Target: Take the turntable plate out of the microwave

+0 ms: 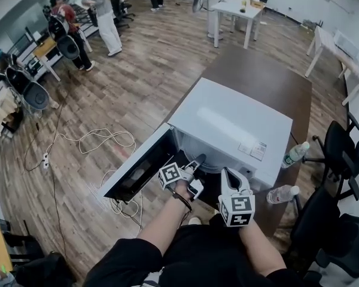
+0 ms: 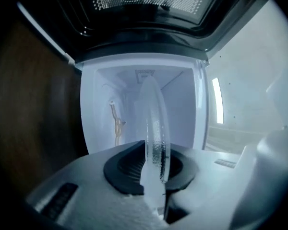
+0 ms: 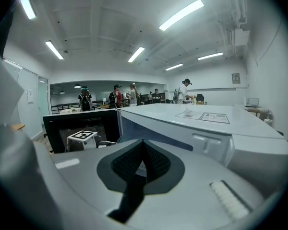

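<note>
Here, holding the glass turntable plate [image 2: 153, 128] edge-on at the open front of the white microwave [image 1: 233, 124], with the left gripper [image 1: 197, 160] fingers [image 2: 125, 169] clamped on its rim. Door [image 1: 137, 172] swung open at the microwave's left. Keeping the right gripper [image 1: 228, 173] just outside the microwave's front, fingers pressed together on nothing.

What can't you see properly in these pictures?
- Turntable plate: the left gripper view shows it edge-on only, and its near rim is hidden between the jaws of the left gripper.
- Microwave inside: in the head view its own top covers it. In the left gripper view the gripper body hides the floor.
- Sticker on the microwave top: head view, too small to read.
- Bottle: head view, label too small.
</note>
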A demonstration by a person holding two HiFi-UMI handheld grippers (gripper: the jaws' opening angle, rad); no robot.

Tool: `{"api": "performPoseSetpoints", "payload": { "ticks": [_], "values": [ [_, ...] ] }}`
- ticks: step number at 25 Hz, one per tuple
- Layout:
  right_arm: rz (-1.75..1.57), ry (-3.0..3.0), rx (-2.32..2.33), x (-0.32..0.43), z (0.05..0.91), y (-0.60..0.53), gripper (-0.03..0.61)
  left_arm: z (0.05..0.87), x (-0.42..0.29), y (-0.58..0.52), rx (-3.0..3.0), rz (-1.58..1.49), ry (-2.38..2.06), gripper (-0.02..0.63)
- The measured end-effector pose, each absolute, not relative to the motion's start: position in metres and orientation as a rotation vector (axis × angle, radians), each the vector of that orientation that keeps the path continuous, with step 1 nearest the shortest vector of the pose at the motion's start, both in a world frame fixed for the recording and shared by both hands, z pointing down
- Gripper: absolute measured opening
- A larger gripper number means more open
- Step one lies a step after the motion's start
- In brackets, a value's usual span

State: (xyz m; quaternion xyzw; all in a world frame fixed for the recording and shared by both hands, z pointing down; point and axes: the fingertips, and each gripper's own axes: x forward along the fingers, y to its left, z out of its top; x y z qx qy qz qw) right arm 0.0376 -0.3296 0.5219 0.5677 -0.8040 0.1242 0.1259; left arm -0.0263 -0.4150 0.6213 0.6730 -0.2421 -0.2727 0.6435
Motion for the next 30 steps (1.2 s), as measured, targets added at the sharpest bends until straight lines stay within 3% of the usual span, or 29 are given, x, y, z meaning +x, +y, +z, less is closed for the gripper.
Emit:
{"api": "performPoseSetpoints", "payload": {
  "ticks": [30],
  "values": [
    [0.373,-2.422,1.631,0.031,0.525,-0.3,0.008,0.592,-0.1,-0.313,1.543,-0.704,-0.539,0.034]
  ]
}}
